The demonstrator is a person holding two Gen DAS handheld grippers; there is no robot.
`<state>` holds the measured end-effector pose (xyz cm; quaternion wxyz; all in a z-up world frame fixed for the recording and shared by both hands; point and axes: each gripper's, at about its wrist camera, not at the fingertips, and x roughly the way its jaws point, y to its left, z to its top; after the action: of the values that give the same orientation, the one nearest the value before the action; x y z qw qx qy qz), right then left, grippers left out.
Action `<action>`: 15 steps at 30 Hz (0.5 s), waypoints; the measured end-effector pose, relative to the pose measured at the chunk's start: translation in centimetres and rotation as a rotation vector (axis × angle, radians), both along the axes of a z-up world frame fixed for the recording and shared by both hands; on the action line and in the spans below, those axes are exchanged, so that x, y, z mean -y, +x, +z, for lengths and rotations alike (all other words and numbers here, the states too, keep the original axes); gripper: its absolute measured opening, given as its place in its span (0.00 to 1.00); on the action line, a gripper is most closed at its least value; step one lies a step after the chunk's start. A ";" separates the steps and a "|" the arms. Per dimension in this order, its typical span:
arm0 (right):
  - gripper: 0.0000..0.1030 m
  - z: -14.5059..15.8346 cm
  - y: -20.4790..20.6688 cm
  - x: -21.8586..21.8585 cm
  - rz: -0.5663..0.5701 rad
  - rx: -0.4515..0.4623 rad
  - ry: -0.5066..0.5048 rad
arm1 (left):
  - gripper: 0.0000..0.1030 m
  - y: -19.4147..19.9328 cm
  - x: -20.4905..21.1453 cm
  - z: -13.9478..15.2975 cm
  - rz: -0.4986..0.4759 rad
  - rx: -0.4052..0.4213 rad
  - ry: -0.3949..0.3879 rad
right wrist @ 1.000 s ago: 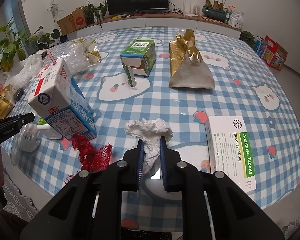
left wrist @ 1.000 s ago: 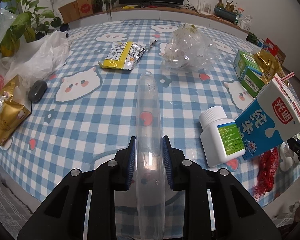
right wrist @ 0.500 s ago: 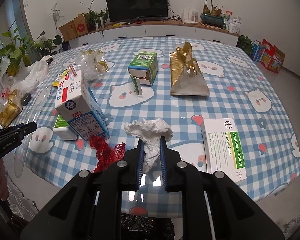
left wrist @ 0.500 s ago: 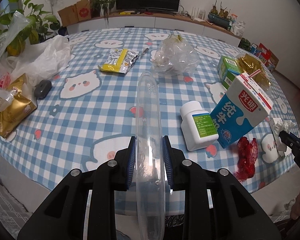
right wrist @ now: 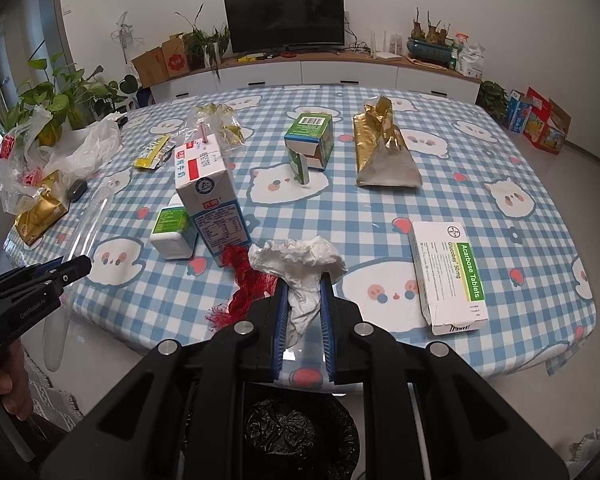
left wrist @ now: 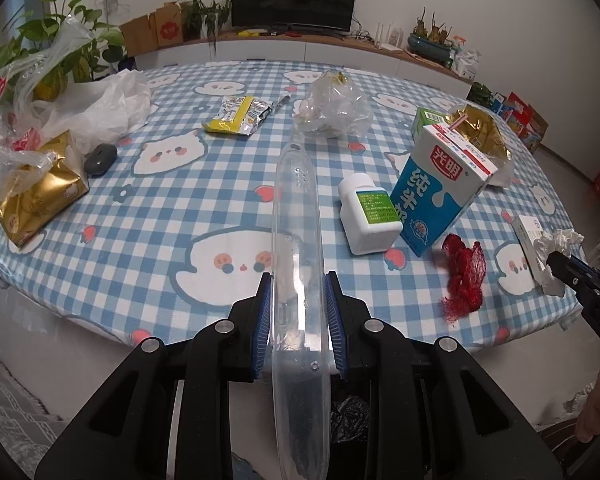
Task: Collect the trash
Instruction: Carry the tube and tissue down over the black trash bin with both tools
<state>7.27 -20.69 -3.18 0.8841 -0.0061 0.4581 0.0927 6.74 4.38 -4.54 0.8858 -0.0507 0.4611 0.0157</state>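
Left gripper (left wrist: pixel 298 312): I have its blue pads pinched on a clear plastic case (left wrist: pixel 296 264), long and rounded, pointing toward 12 o'clock over the near table edge.
Right gripper (right wrist: pixel 304 320): my jaws are clamped on a crumpled white tissue (right wrist: pixel 300 264), which fans out above the pads.
Bin: a black-lined trash bin (right wrist: pixel 296 436) sits on the floor at 6 o'clock, below the right gripper and just off the table edge.
Table (right wrist: pixel 380 208): a rounded top under a blue-and-white checked cloth with white cartoon faces and red strawberries.
Left on the cloth: a blue milk carton (right wrist: pixel 210 196) with a straw, upright; a white pill bottle (right wrist: pixel 172 228) lying against it at 9 o'clock; red mesh netting (right wrist: pixel 244 280) just in front of the carton; an Acarbose tablet box (right wrist: pixel 450 276) at 3 o'clock; a green box (right wrist: pixel 310 140) and a gold bag (right wrist: pixel 382 152) farther back.
Far left of the table: plastic bags (left wrist: pixel 96 108), a yellow snack wrapper (left wrist: pixel 238 114).
Room: a dark television (right wrist: pixel 285 18) on a long white cabinet at 12 o'clock, potted plants (right wrist: pixel 60 100) at 10 o'clock, pale floor.
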 end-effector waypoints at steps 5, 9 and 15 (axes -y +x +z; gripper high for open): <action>0.14 0.6 -1.7 -0.5 0.007 0.015 0.006 | 0.25 -2.0 0.4 0.0 -0.006 0.005 0.002; 0.14 1.1 -3.1 -0.8 0.018 0.024 0.007 | 0.25 -3.6 0.4 0.0 -0.006 0.000 -0.008; 0.14 1.3 -5.3 -0.7 0.025 0.027 0.006 | 0.25 -6.1 1.0 0.2 -0.009 0.004 -0.008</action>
<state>2.00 -20.00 -1.85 0.8890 -0.0106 0.4456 0.1048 0.65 3.37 -4.36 0.8866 -0.0519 0.4595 0.0097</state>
